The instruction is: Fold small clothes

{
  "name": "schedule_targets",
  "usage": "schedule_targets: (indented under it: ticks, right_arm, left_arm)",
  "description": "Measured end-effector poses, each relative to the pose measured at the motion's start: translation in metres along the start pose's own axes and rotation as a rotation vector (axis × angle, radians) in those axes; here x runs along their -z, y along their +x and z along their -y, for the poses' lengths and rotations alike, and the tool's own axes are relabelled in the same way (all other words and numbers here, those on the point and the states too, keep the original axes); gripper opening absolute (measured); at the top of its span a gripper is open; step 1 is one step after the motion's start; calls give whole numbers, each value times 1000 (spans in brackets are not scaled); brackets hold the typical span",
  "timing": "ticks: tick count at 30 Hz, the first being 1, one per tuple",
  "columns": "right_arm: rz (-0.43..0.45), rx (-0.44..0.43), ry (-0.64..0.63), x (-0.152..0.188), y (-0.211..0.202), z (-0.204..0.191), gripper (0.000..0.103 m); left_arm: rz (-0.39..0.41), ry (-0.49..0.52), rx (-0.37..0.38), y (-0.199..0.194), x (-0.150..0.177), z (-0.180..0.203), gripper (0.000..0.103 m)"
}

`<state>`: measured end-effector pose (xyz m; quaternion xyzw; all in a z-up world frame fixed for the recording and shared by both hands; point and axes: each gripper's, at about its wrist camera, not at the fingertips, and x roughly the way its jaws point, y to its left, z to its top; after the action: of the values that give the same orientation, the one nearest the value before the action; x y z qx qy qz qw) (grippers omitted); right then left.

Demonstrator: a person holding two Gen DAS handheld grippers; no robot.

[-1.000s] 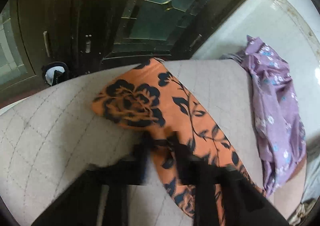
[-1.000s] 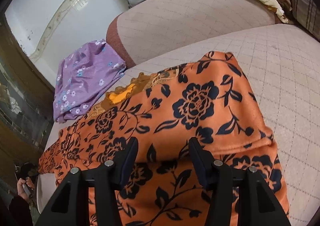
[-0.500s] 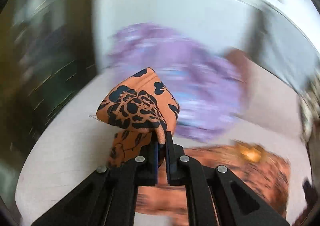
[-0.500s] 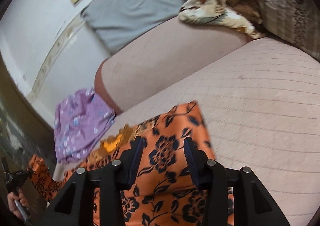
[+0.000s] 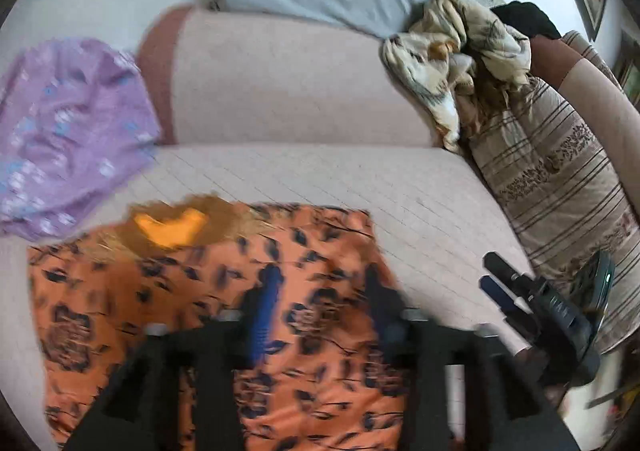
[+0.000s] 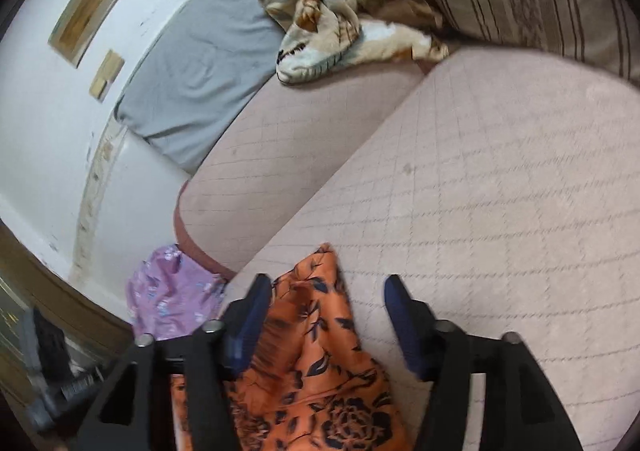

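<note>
Right now the sofa carries everything: an orange flowered top lies spread on its seat, partly folded, collar toward the backrest, with a purple garment just beside it at the seat's end. Both tools hover over the orange cloth. The left gripper has its jaws apart, holding nothing; the right gripper too stands with jaws apart, at the top's far corner. It looks like a pause between folds. Next, I'd guess, each needs to pinch an edge and carry it across.
</note>
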<state>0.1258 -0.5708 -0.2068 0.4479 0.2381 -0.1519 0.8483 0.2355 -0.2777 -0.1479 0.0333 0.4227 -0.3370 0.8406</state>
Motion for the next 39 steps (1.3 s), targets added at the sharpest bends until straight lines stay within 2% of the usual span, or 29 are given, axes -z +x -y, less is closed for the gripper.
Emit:
schedule_targets:
  ticks: [1,3,5,7,9,11,12,14,15,16,18,20,21,24,26,30,32,34,37,39]
  right_arm:
    - [-12,-11,-3,0,4,-3,65]
    - [-50,-16,-43,6,13,-14,65]
    - [-102,-21,-85,17,24,-26,65]
    - [-123,11,-107,28,34,-35,65]
    - [-119,25,-156,38,38,-43,61]
    - [-119,2,-191,47,38,-50,47]
    - [-142,-13,-199,51,42,-53,46]
    - [-178,-20,-193,59,52,-54,45]
    - [-203,4,-190,64,63,-52,45]
    - [-230,36,-191,69,72,-49,45]
    - [-338,150,-185,83,102,-36,41]
    - [-311,168,-217,88,105,-36,37]
    - [-309,172,-238,87,103,-42,39]
    - [-260,80,-268,88,80,-57,40]
    - [-209,64,-286,94,60,-61,48]
    - [-131,110,-384,115,22,-80,49]
    - [-95,84,-445,128,-5,-101,49]
    - [-72,43,-486,147,-35,-120,49]
    - [-66,-25,-540,179,-82,-142,50]
    - [-54,-31,-587,195,-106,-156,50]
  left_arm:
    - [34,3,-38,-8,1,-12,62]
    - [70,2,-121,-17,5,-40,64]
    - [58,-5,-224,-20,17,-71,64]
    - [52,-10,-341,-24,37,-101,64]
    - [28,-23,-417,-21,58,-130,64]
    - [-26,-49,-478,-13,79,-158,64]
    - [-61,-69,-514,-5,87,-171,64]
    - [-140,-118,-559,12,101,-197,64]
    - [-179,-141,-575,22,110,-211,67]
    - [-185,-154,-560,27,117,-221,74]
    - [-163,-142,-583,22,118,-221,81]
    - [-204,-115,-589,15,113,-215,80]
    - [-190,-97,-593,3,110,-207,80]
    - [-42,-64,-593,-66,111,-174,80]
    - [59,-74,-571,-113,121,-156,82]
    - [245,-109,-562,-210,158,-136,97]
    - [297,-126,-620,-254,172,-136,99]
    - [316,-147,-687,-285,180,-142,99]
    - [358,-226,-802,-340,196,-157,100]
    - [401,-295,-882,-378,210,-168,100]
